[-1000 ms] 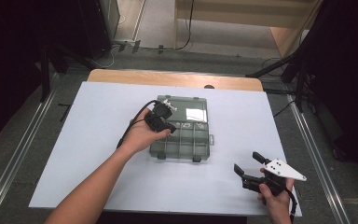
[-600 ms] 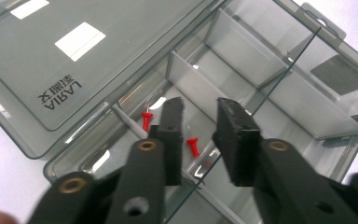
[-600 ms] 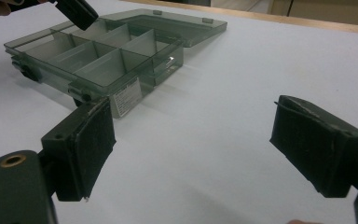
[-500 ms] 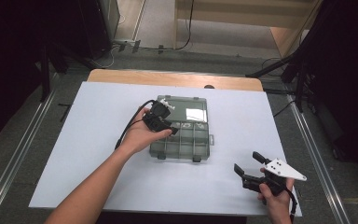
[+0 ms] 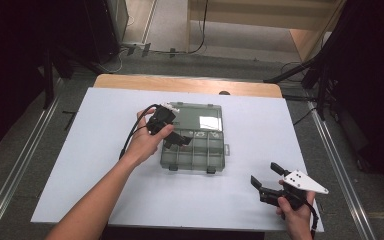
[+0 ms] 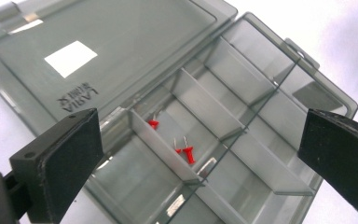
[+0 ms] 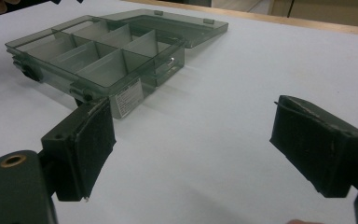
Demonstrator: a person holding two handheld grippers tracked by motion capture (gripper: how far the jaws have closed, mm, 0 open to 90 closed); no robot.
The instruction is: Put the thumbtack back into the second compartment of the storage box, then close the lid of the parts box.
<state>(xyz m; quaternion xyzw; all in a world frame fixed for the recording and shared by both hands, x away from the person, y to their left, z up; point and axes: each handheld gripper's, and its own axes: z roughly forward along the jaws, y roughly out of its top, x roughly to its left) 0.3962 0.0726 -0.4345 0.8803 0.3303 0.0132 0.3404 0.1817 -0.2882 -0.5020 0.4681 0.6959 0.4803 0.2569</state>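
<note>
Sorting red pins (image 6: 185, 152) into a smoky compartment box (image 5: 194, 150) on a white table (image 5: 95, 165), lid (image 6: 98, 51) thrown back flat on the far side. Left gripper (image 5: 172, 142): held over the box's near-left cells, jaws just opened wide, nothing between them; seen past them, three pins lie in a cell beside the hinge, one against the divider (image 6: 163, 140), two close together farther along. Release judged complete. Right gripper (image 5: 266, 181): resting on the table well to the right of the box, jaws apart, empty, pointed toward the box front with its latch tabs (image 7: 81, 91) and label. Remaining cells: no contents visible. Handling note, as a judgement: lift the left gripper straight up from the cell before swinging away, keeping the jaws spread so no pad catches a divider or drags a pin out; the pins are light and would skip into a neighbouring cell at a nudge. Box is unsecured on a smooth top, so any sideways bump against its wall could shift it; the right gripper is placed to steady the front edge if needed. Further pins on the table: none visible.
</note>
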